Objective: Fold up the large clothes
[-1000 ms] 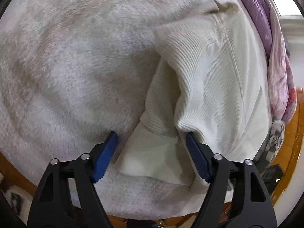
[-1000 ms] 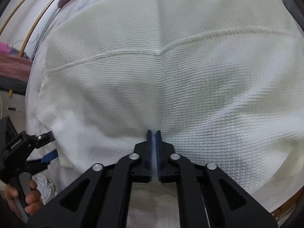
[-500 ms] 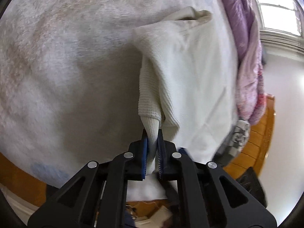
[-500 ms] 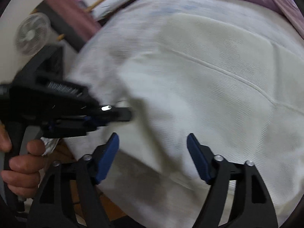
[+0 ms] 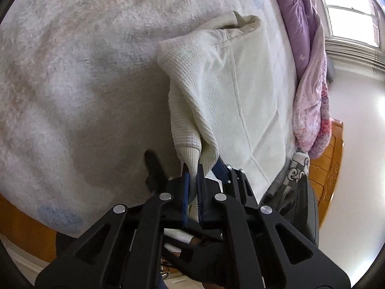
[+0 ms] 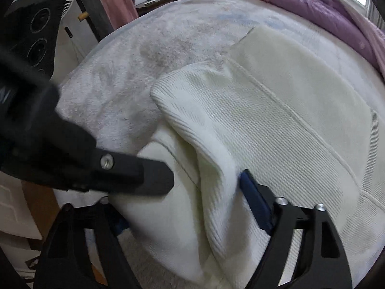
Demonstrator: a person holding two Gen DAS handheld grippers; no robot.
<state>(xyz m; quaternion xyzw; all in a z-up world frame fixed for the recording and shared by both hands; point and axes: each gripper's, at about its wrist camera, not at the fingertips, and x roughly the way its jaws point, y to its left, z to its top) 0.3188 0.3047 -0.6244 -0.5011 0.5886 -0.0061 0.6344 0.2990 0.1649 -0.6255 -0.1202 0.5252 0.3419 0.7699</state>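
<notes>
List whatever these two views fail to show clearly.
- Right wrist view: the right gripper has one pad buried behind the cream sweater; whether that pad touches the sweater is unclear as the jaws close.
- Right wrist view: the left gripper is motion-blurred.
- Left wrist view: the left gripper hides the sweater's pinched edge.

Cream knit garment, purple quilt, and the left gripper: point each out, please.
cream knit garment (image 6: 276, 120), right wrist view, on its flat ribbed panel.
purple quilt (image 5: 296, 24), left wrist view, on its upper folded part.
left gripper (image 5: 191, 168), left wrist view, between its fingers, clamped on the ribbed cuff.
</notes>
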